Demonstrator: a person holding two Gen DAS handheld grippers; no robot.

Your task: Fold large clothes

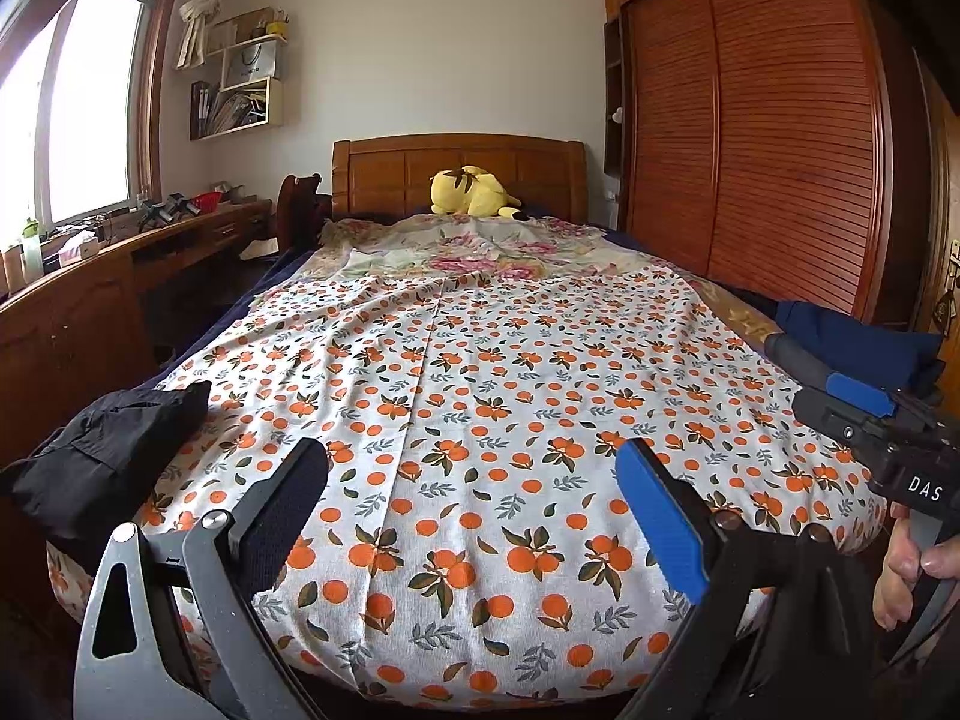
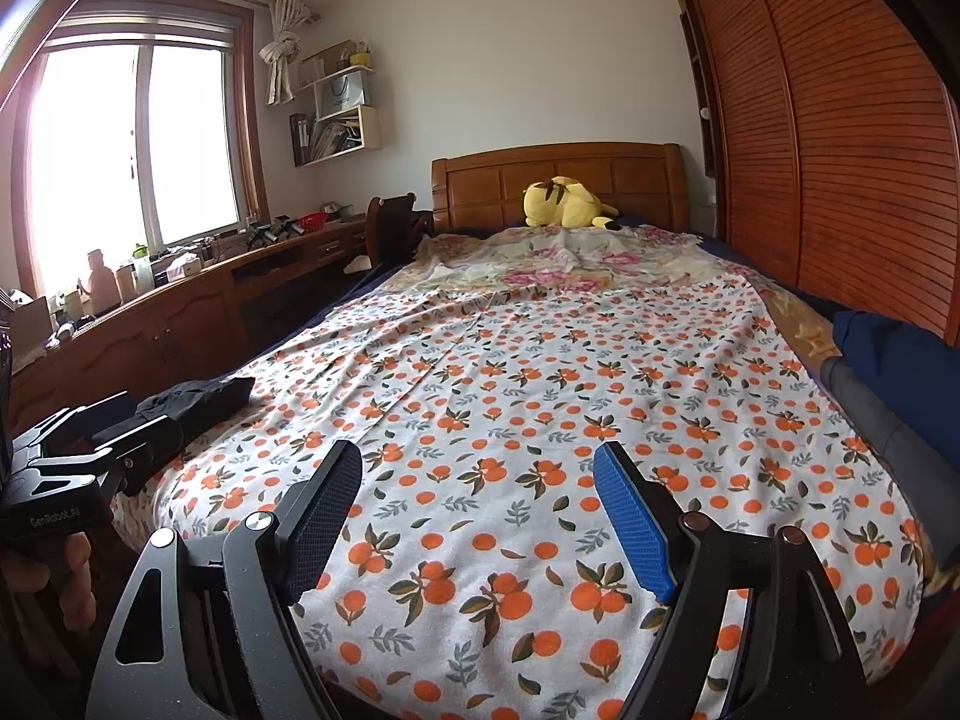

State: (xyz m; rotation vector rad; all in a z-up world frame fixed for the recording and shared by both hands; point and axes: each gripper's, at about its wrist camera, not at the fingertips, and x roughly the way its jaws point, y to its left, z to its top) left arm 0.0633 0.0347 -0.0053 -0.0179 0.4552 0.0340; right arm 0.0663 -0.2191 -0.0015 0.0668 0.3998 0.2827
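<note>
You hold both tools above the foot of the bed, each pointing along the white sheet printed with oranges and green leaves (image 1: 456,372) toward the wooden headboard (image 1: 459,171). Your left gripper (image 1: 474,492) has its jaws spread wide with nothing between them, and your right gripper (image 2: 477,501) is likewise released and empty, only the sheet showing in the gap. The crumpled black garment (image 1: 108,450) lies at the bed's near left corner, just beside your left tool and untouched by it. A folded dark blue garment (image 2: 900,360) sits at the right edge near the slatted wooden wardrobe (image 2: 840,150). A yellow plush toy (image 1: 471,192) rests against the headboard.
</note>
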